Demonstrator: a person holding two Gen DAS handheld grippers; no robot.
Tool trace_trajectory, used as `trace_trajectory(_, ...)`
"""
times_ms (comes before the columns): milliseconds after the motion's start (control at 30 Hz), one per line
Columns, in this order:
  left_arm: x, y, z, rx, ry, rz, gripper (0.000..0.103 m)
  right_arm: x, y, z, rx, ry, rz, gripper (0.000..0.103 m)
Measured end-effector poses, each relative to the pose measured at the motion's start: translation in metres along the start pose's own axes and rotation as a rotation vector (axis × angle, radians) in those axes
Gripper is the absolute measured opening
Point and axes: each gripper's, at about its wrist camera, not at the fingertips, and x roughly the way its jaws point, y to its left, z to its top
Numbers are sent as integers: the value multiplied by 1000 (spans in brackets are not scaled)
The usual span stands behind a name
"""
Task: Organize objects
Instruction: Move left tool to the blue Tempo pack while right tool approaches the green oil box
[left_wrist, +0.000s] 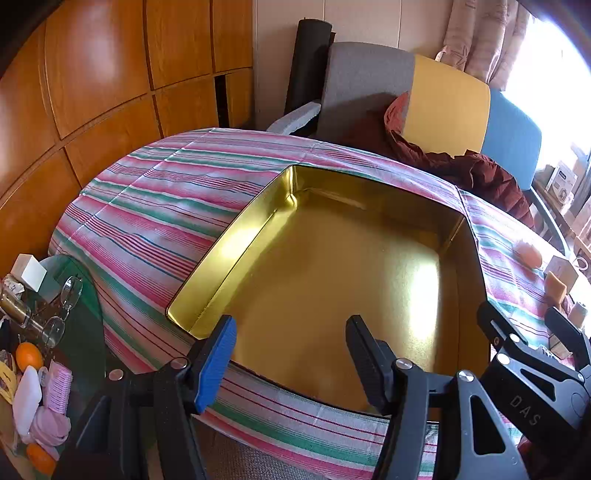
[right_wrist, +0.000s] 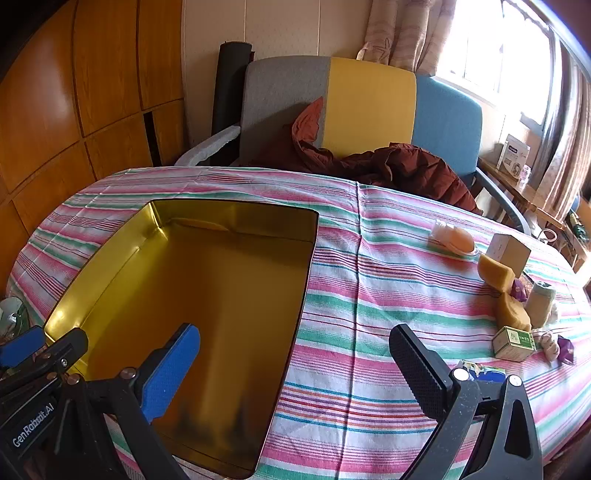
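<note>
The left tongs (left_wrist: 291, 339) stand open above the near rim of a gold tin tray (left_wrist: 229, 243) with nothing in it, on the striped tablecloth (left_wrist: 155, 199) of the bench. The right tongs (left_wrist: 532, 325) (also open) show at the right edge.

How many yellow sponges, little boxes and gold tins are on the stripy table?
Yellow sponge blocks: 2
Small cardboard boxes, one beige and one green: 2
Open gold metal tin: 1
Total: 5
</note>
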Motion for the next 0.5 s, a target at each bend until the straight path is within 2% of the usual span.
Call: trace_trajectory(500,-1,-1,-2,1,6,-8,62,-5,-2,-1,2,-5,-4,103)
